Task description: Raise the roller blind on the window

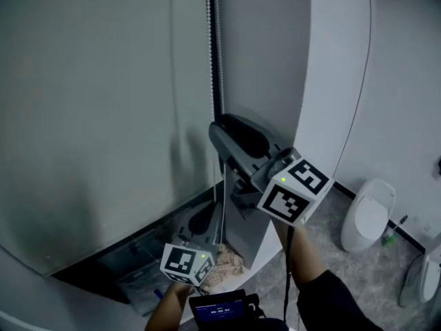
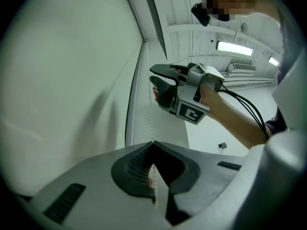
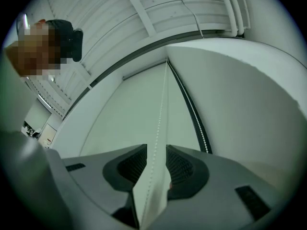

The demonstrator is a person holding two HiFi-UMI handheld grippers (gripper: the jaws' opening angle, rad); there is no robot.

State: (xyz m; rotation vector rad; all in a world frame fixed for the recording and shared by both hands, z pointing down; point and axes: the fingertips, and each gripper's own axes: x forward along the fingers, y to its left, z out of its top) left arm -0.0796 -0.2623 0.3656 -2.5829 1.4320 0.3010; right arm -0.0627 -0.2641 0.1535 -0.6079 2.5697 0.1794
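Pinching the bead chain (image 2: 151,114) low down, my left gripper (image 2: 153,143) has its jaws closed on it, the tips meeting around the beads. My right gripper (image 3: 156,147) sits higher on the same chain, jaws parted, the beads running untouched through the gap. The roller blind (image 1: 103,116) hangs lowered just left of the chain.
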